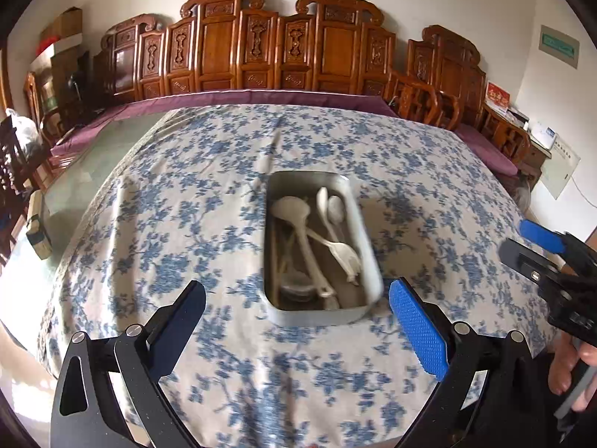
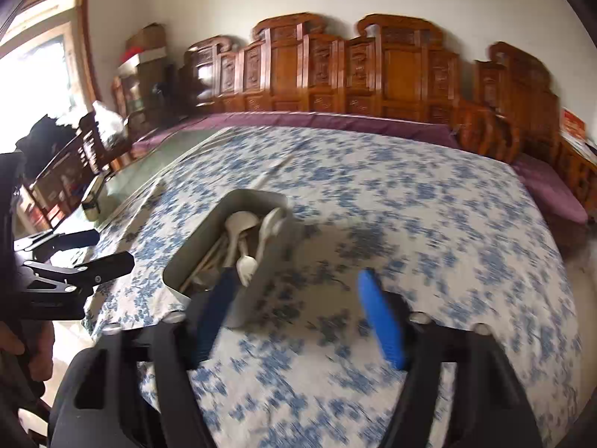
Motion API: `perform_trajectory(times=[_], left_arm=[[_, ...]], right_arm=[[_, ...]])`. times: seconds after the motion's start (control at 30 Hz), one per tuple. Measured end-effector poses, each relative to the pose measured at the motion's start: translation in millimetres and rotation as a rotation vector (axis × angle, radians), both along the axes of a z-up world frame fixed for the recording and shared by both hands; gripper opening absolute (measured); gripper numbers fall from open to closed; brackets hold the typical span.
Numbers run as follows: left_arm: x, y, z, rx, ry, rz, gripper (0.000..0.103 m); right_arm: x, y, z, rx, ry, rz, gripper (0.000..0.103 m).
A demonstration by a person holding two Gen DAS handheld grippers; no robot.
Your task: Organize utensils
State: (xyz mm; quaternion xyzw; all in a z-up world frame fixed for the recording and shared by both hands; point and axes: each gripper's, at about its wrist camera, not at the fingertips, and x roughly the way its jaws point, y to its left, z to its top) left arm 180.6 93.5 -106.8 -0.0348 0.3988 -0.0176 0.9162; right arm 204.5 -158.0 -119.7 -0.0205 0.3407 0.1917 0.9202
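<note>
Currently: metal tray (image 1: pixel 363 231) on the floral-clothed surface (image 1: pixel 186 194), holding white spoons (image 1: pixel 328 205), ladle and fork; long axis runs away from both tools. Left tool (image 1: pixel 296 317), wide, empty, sits just before the tray's near end, the nearer one. Right tool (image 2: pixel 294 313), wide, empty, off its right side.

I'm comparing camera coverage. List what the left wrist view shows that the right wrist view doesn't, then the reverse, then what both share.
Left wrist only: a green wall sign and the tray's whole inside, down to its near end.

Right wrist only: a bright window; its own open right claw hides the tray's near end.

Both: the tray, white spoons and a fork in it, the floral cloth, carved wooden furniture, and the open, empty left claw.
</note>
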Motion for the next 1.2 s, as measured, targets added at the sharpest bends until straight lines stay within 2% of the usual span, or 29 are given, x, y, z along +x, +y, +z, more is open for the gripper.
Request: perform_trajectory(times=[0.07, 0.17, 0.4, 0.77, 0.97, 1.2], left_arm=[[-2, -11, 2, 0.003, 0.000, -0.007, 0.095], [-8, -31, 6, 0.009, -0.003, -0.031, 0.095], [-24, -69, 25, 0.050, -0.046, -0.068, 0.095], [-63, -99, 90, 0.069, -0.196, -0.095, 0.095], [-90, -101, 121, 0.065, -0.266, -0.079, 0.095], [-105, -92, 133, 0.041, -0.276, -0.048, 0.095]], right_arm=[[-12, -17, 5, 0.003, -0.013, -0.032, 0.094], [-24, -36, 10, 0.008, -0.025, -0.074, 0.100], [-46, -70, 21, 0.020, -0.050, -0.152, 0.100], [-89, -87, 81, 0.038, -0.231, -0.199, 0.100], [-110, -88, 105, 0.048, -0.303, -0.201, 0.100], [-122, -82, 115, 0.054, -0.327, -0.191, 0.100]])
